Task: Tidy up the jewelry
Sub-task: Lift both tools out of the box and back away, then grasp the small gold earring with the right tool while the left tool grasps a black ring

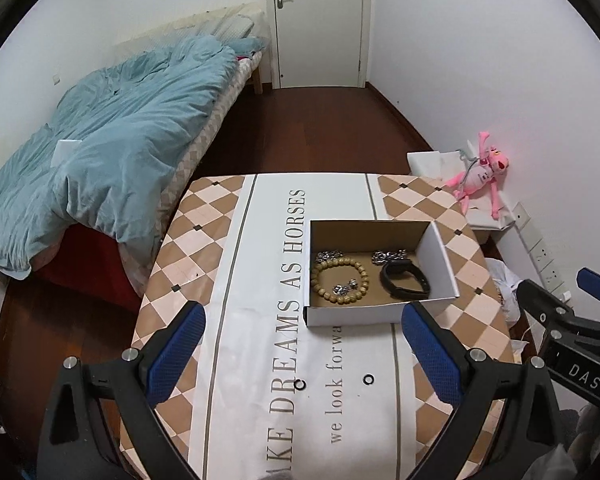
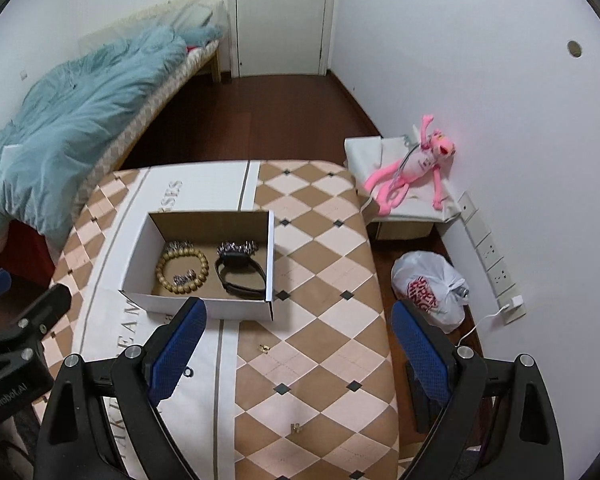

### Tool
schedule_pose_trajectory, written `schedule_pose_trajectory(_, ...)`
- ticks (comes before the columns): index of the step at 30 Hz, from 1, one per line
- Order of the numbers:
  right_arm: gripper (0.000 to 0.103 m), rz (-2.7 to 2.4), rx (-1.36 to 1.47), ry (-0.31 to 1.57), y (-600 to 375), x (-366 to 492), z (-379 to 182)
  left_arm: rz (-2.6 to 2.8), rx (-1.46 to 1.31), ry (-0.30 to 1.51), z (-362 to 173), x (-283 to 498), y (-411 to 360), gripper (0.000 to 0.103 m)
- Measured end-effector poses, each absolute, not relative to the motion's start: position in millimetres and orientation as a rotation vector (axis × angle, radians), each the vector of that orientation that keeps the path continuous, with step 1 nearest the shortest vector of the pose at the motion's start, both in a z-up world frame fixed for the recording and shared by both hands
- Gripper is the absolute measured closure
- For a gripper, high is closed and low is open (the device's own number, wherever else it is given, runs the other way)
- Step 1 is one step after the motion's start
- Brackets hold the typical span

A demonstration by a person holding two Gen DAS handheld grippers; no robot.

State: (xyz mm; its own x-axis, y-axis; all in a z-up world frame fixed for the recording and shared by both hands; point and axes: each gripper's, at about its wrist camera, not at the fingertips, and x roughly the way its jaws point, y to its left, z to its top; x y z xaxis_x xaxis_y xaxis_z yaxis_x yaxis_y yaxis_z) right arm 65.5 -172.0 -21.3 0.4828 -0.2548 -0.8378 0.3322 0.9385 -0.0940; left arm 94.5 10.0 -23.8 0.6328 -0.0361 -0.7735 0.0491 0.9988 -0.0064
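- The box [image 1: 380, 276] is sitting on the counter [image 1: 220, 240], toward 1 o'clock from the left tongs [image 1: 306, 354] and toward 11 o'clock from the right tongs [image 2: 298, 348].
- Inside the box, the bead bracelet [image 1: 340, 282] is lying at 9 o'clock, the strap band [image 1: 404, 280] at 3 o'clock.
- One chain [image 1: 328, 256] is lying at 12 o'clock of the bracelet, touching it; another chain [image 1: 390, 257] is lying at 12 o'clock of the band.
- A small charm [image 1: 345, 287] is resting within the bracelet's loop.
- Two small rings [image 1: 300, 385] [image 1: 368, 379] are lying on the counter at 6 o'clock of the box.
- Two tiny earrings [image 2: 264, 347] [image 2: 296, 428] are lying on the counter between the right tongs' fingers.
- The bed [image 1: 100, 152] is standing at 10 o'clock of the counter, the bag [image 2: 432, 286] on the floor at 3 o'clock.
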Motion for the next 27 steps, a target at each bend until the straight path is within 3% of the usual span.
schedule_pose_trajectory(7, 0.008, -0.351, 0.143, 1.032, -176.0, 48.0, -24.0, -0.023, 0.005, 0.884, -18.0, 83.8, 13.5, 0.003)
schedule_pose_trajectory(13, 0.008, -0.358, 0.244, 1.17, -190.3, 13.1, -90.3, 0.023, 0.032, 0.984, -68.9, 66.2, 16.0, 0.003)
schedule_pose_trajectory(15, 0.013, -0.348, 0.285, 1.218, -192.3, -0.6, -120.3, 0.034, 0.038, 1.031, -92.0, 58.5, 15.4, 0.003)
schedule_pose_trajectory(17, 0.028, -0.328, 0.356, 1.257, -194.1, -11.4, -148.8, 0.045, 0.041, 1.078, -114.7, 52.0, 14.2, 0.003)
schedule_pose_trajectory(20, 0.041, -0.33, 0.414, 1.273, -195.2, -24.2, -178.4, 0.061, 0.049, 1.125, -138.2, 45.8, 13.2, 0.003)
schedule_pose_trajectory(27, 0.054, -0.351, 0.353, 1.224, -184.3, -26.5, -195.8, 0.088, 0.06, 1.166, -160.3, 40.3, 13.9, 0.003)
